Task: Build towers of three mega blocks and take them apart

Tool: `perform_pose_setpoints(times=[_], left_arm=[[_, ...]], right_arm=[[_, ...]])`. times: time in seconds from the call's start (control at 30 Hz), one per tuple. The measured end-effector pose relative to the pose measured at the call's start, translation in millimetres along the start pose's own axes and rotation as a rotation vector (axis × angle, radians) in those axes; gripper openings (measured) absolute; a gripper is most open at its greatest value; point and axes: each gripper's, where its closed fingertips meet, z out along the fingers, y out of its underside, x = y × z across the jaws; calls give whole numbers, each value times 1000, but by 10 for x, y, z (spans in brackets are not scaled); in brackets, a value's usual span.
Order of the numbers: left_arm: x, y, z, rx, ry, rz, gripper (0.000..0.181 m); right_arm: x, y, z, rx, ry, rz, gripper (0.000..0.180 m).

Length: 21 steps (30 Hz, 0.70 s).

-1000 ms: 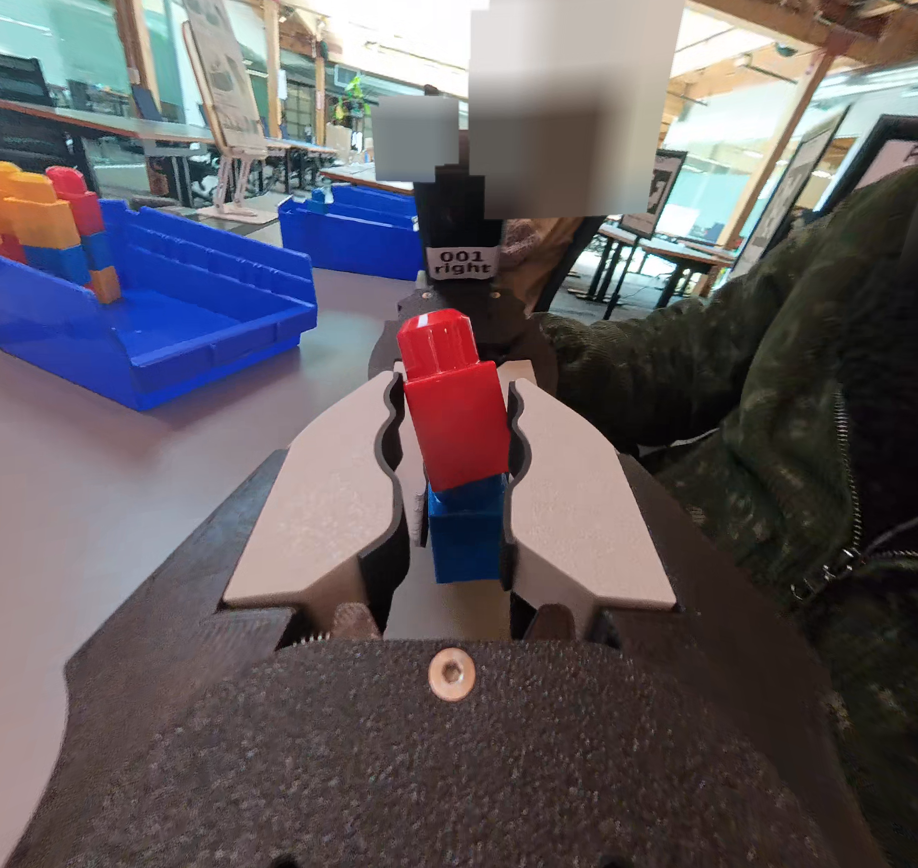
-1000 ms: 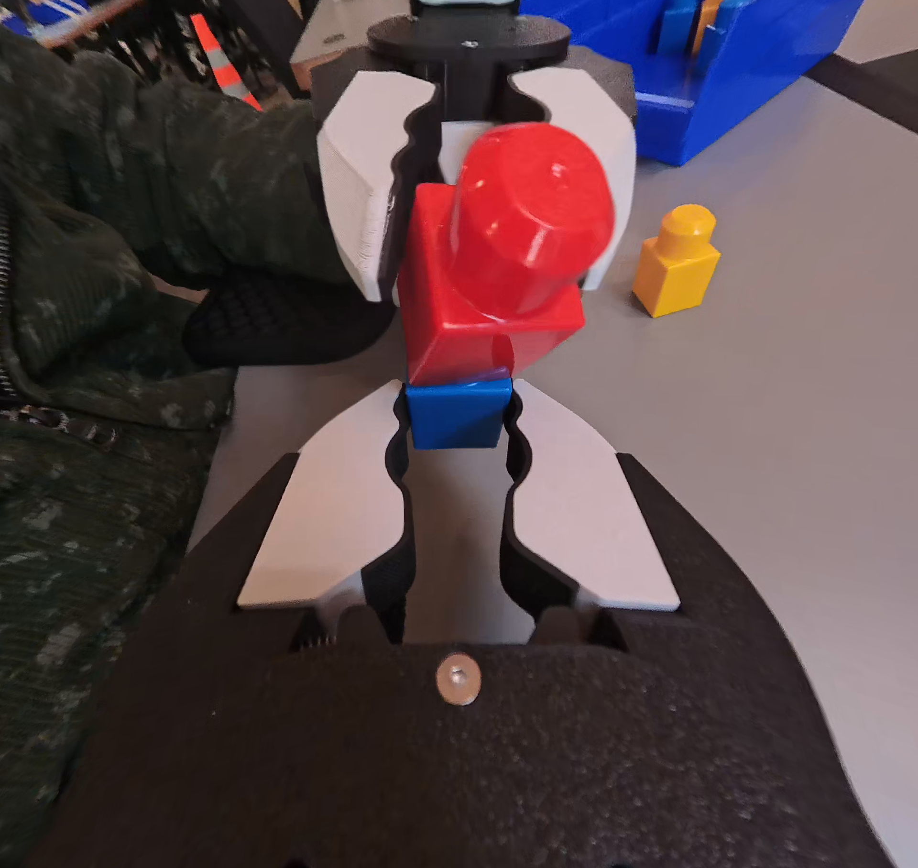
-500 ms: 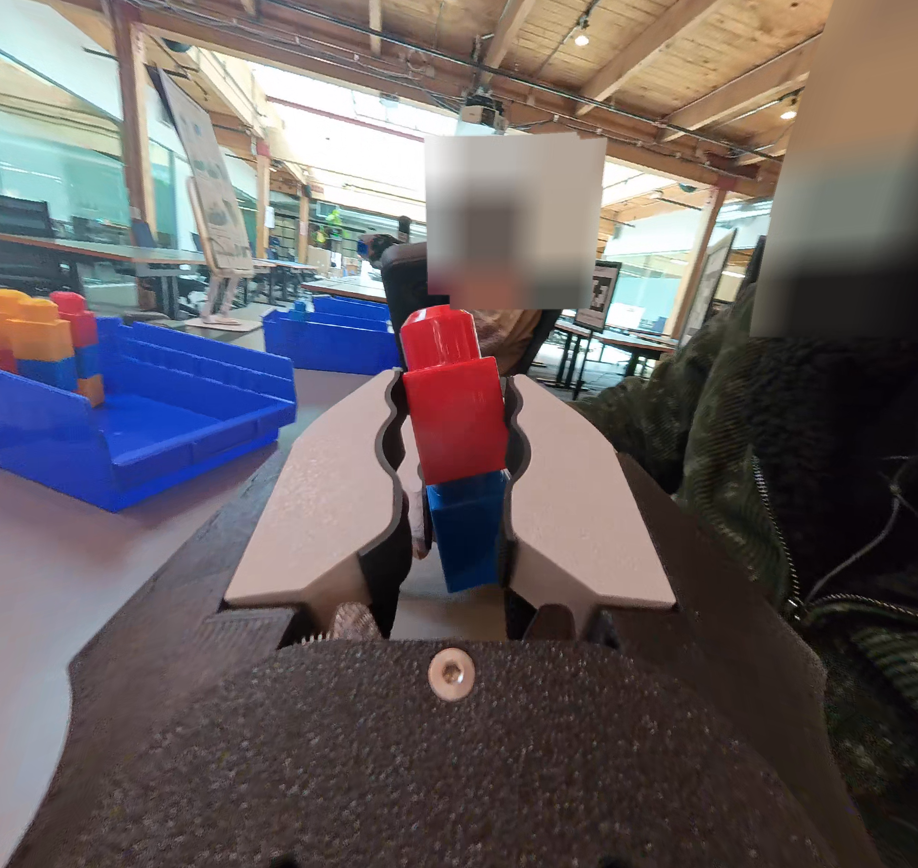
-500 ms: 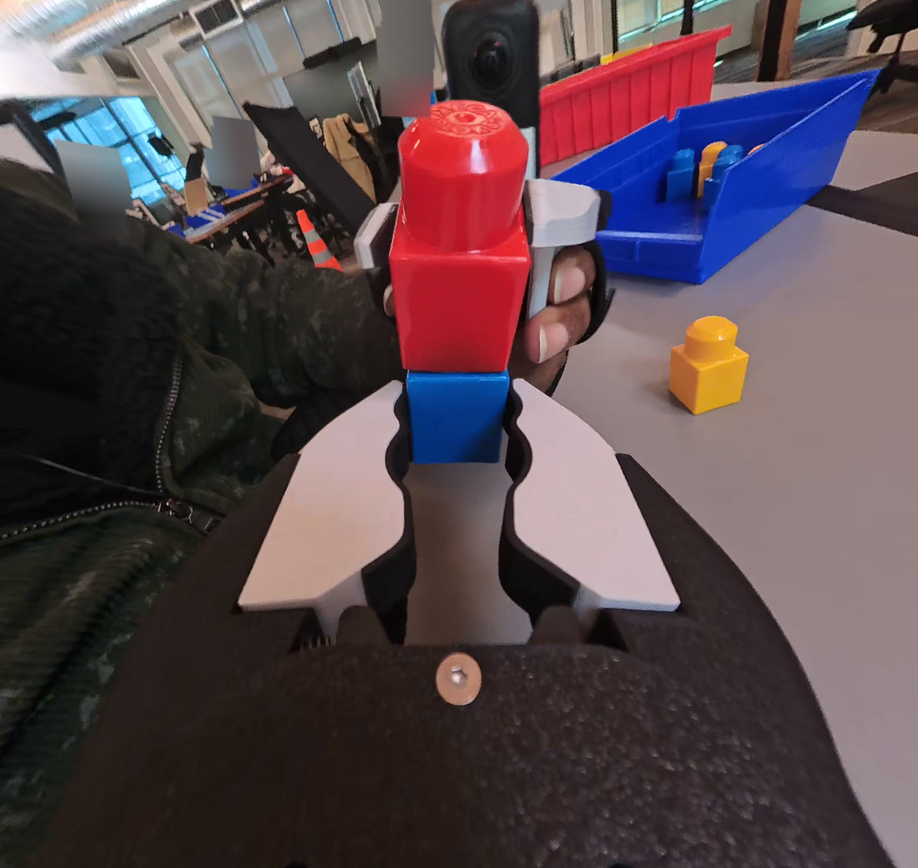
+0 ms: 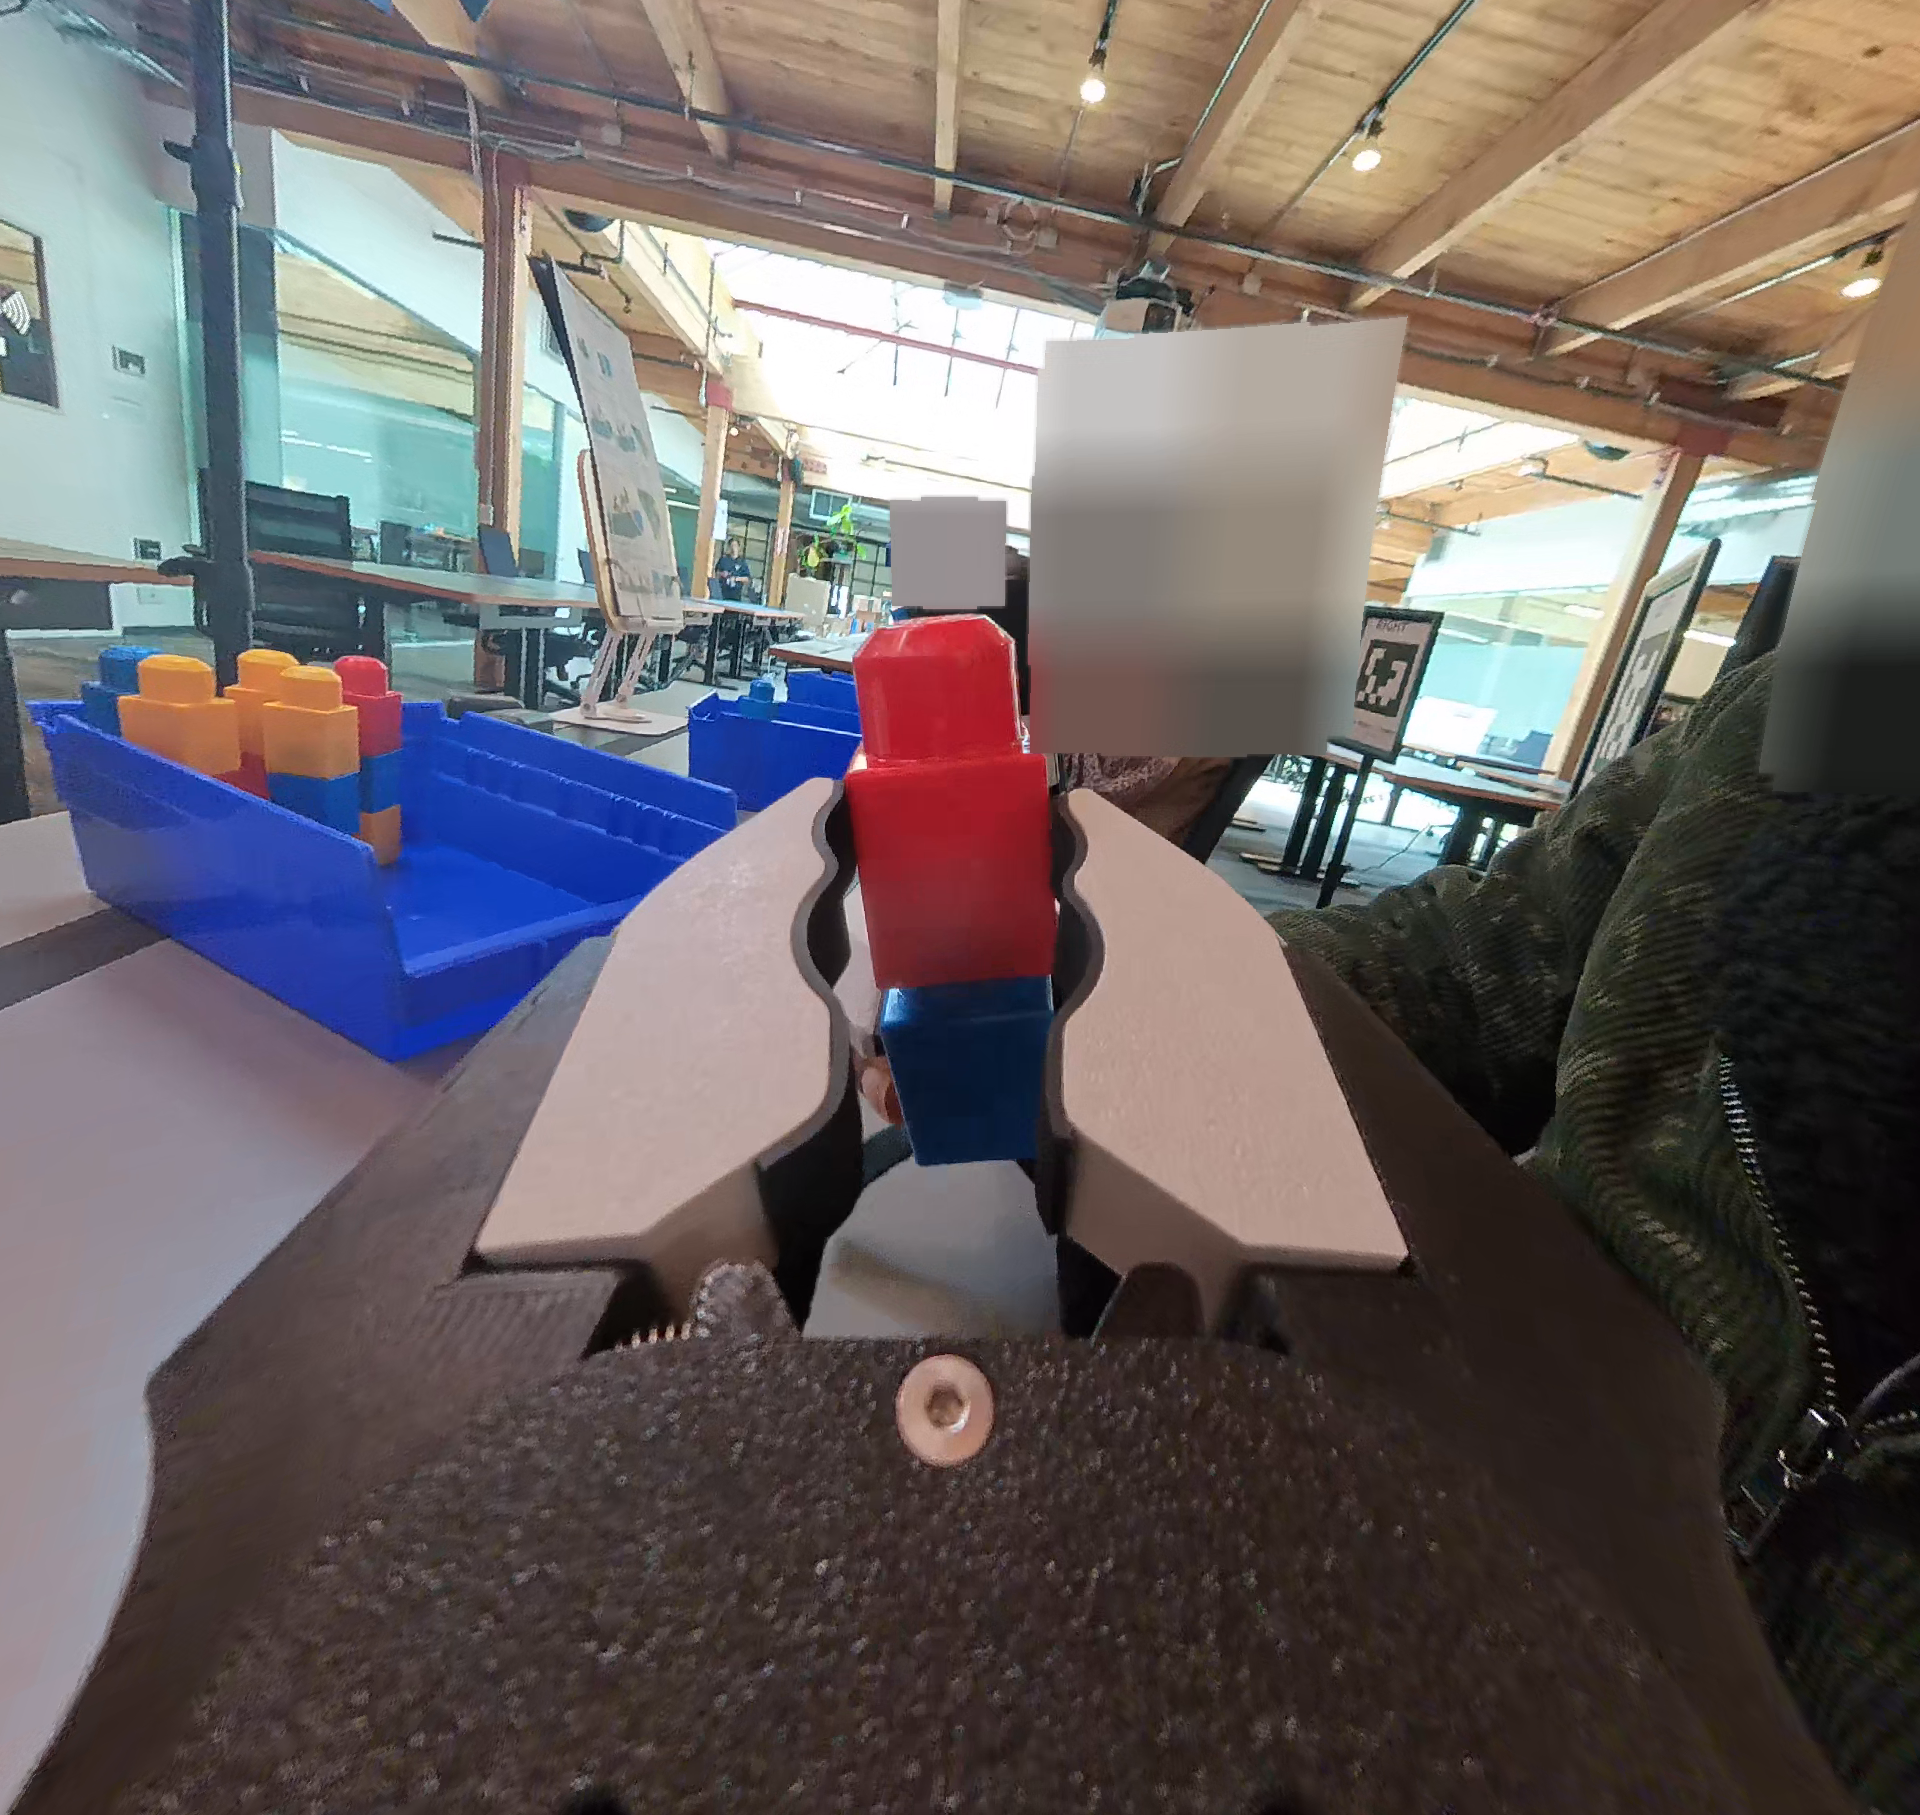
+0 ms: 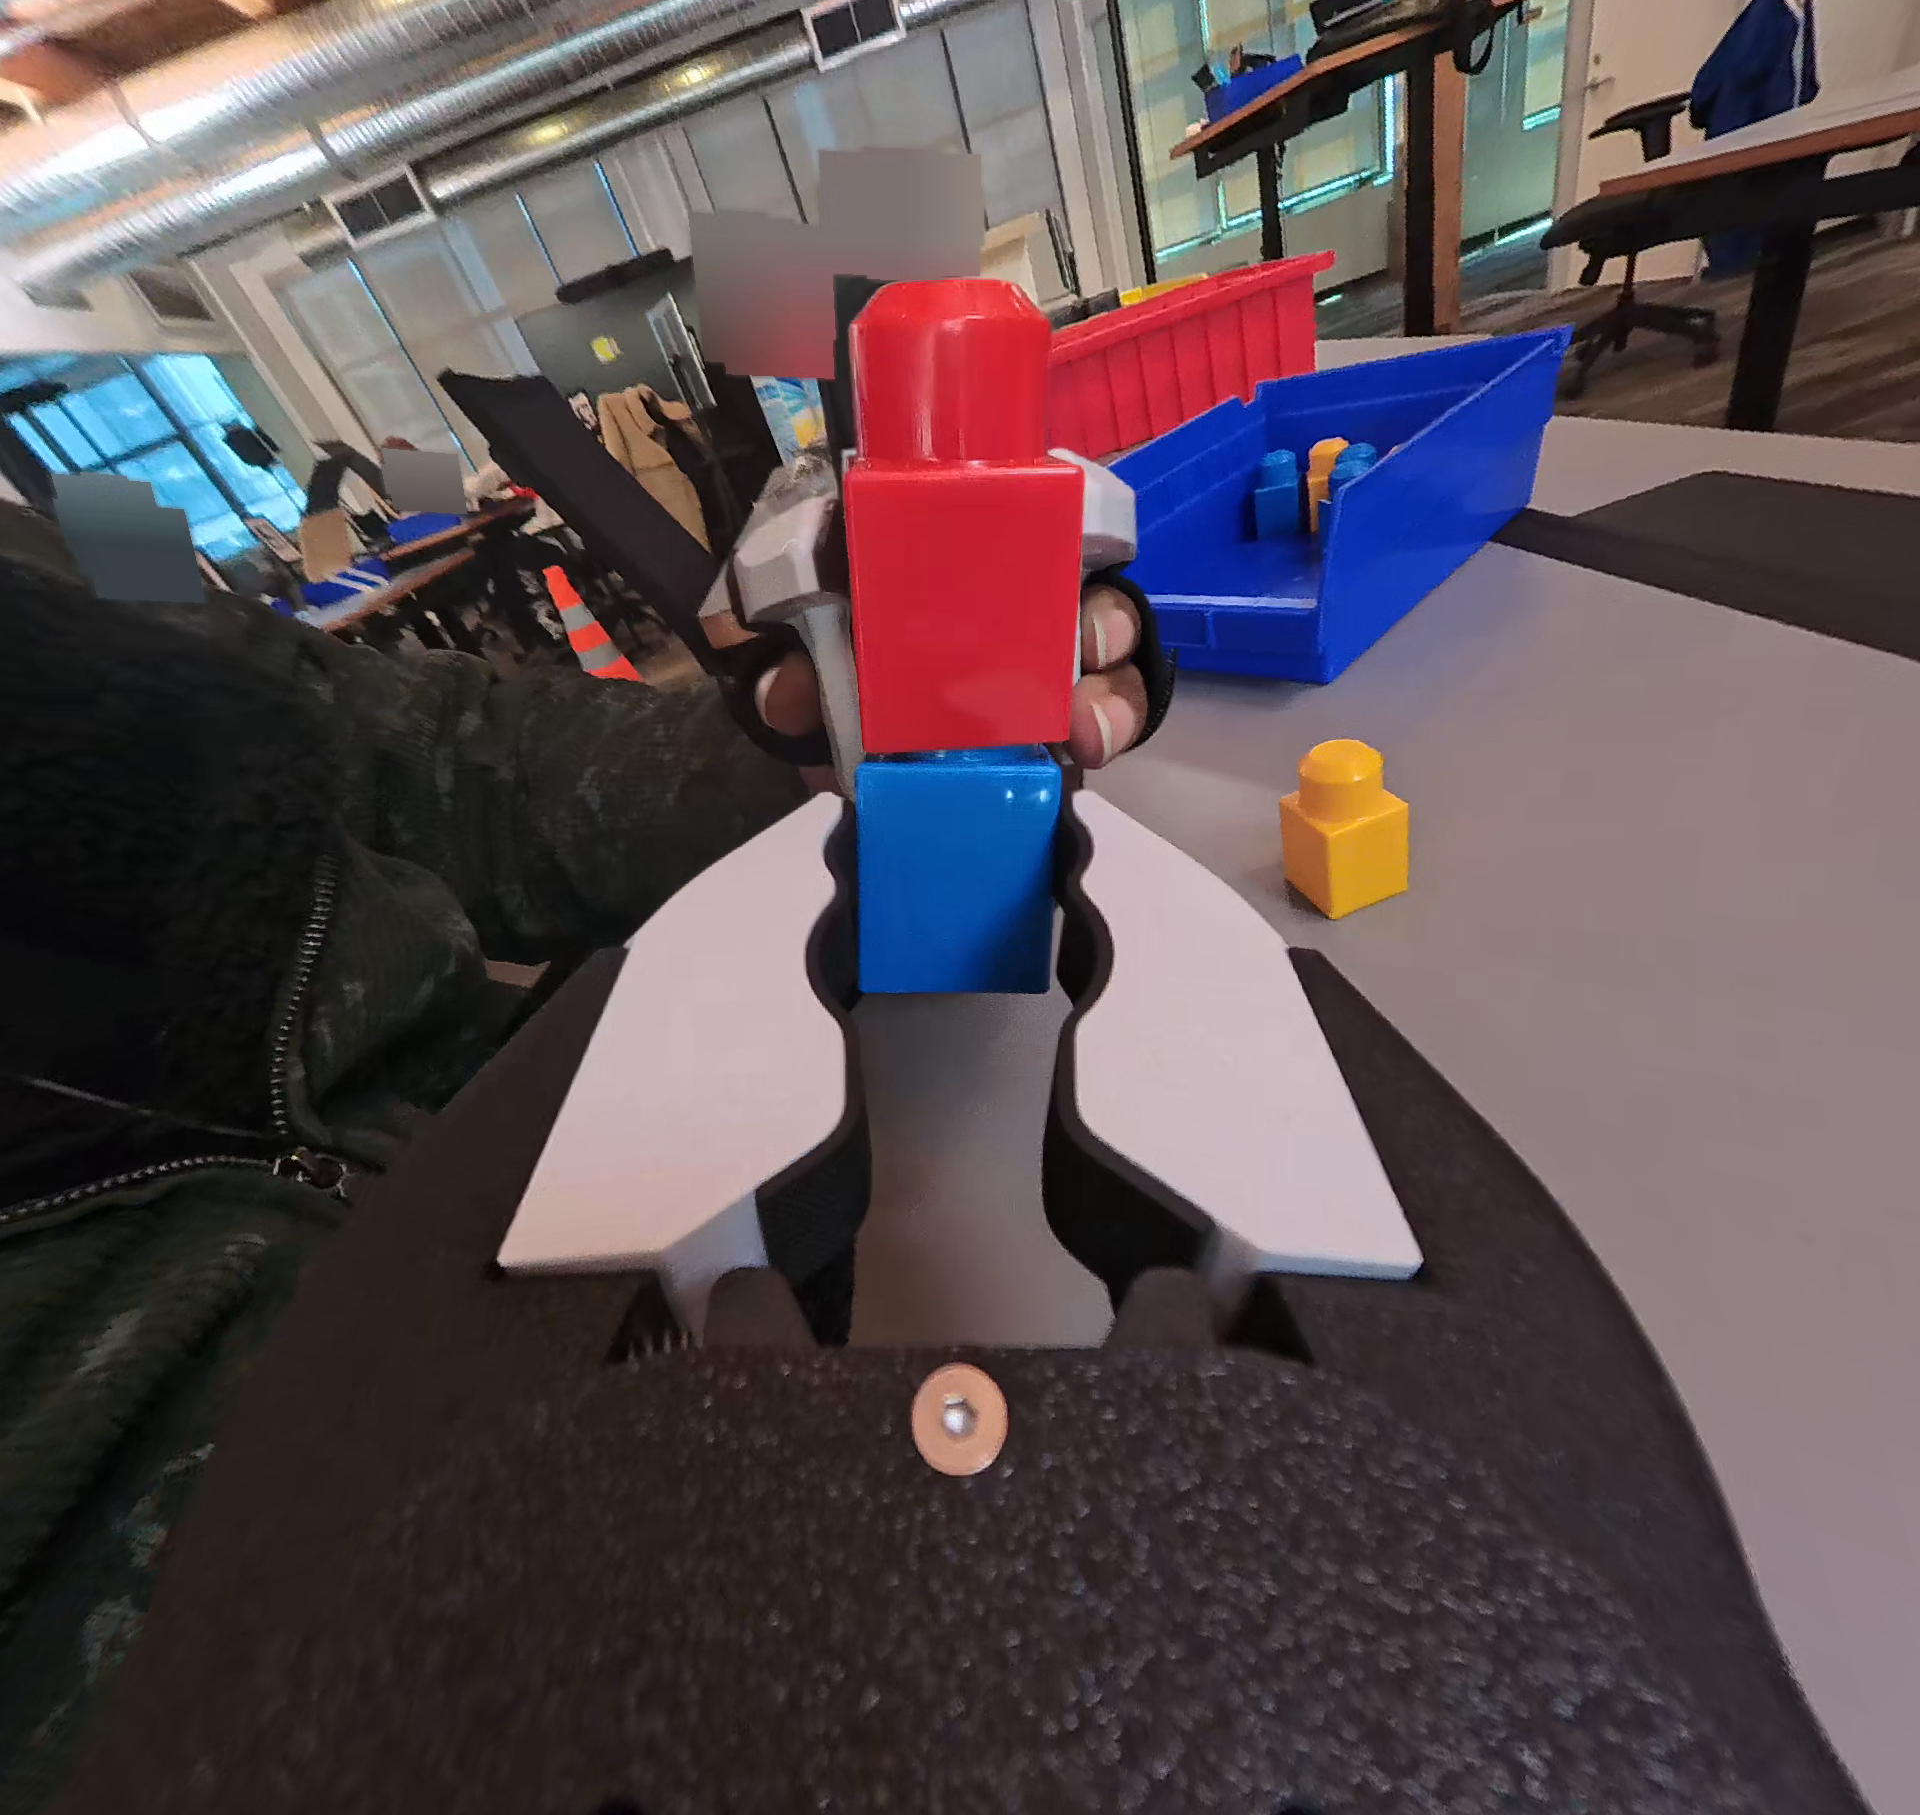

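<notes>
A red block [image 5: 951,872] stands on a blue block [image 5: 966,1069], and both are held in the air above the grey table [image 6: 1621,986]. My left gripper [image 5: 945,830] is shut on the red block. My right gripper [image 6: 956,830] is shut on the blue block [image 6: 956,872]. In the right wrist view the red block [image 6: 961,602] stands upright on the blue one with a thin seam between them, and the left gripper's fingers [image 6: 1107,508] flank it. A loose yellow block [image 6: 1345,830] sits on the table to the right.
A blue bin [image 5: 260,892] at the left holds several stacked block towers [image 5: 301,747]. Another blue bin [image 5: 769,757] lies behind it. In the right wrist view a blue bin [image 6: 1403,539] holds a few blocks, with a red bin [image 6: 1174,363] behind it. A person's green sleeve [image 5: 1621,934] is close by. The grippers' ends are close to 5 cm from one another.
Both grippers have tilted up and now look level across the room. The red block has gone from leaning on the blue block to standing straight on it. Both grips are unchanged.
</notes>
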Motion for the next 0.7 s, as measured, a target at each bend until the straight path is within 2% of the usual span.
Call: perform_pose_setpoints(times=[0.1, 0.17, 0.33, 0.37, 0.4, 0.5, 0.7], left_arm=[[1, 12, 4, -64, -14, 28, 36], [-6, 7, -16, -101, -28, 49, 44], [-3, 87, -57, -230, -44, 112, 51], [3, 139, -58, -262, -39, 126, 50], [44, 194, -64, -287, -11, 140, 37], [119, 196, -82, -265, 42, 126, 37], [221, 83, -85, -111, 108, 84, 38]], right_arm=[[3, -19, -21, -3, 7, -21, 36], [21, -5, -38, -15, 22, -41, 36], [80, 175, -12, -150, 93, -161, 36], [73, 221, 8, -179, 98, -183, 36], [67, 264, 27, -207, 105, -208, 36], [18, 282, 51, -213, 103, -252, 36], [-86, 198, 95, -150, 99, -283, 36]])
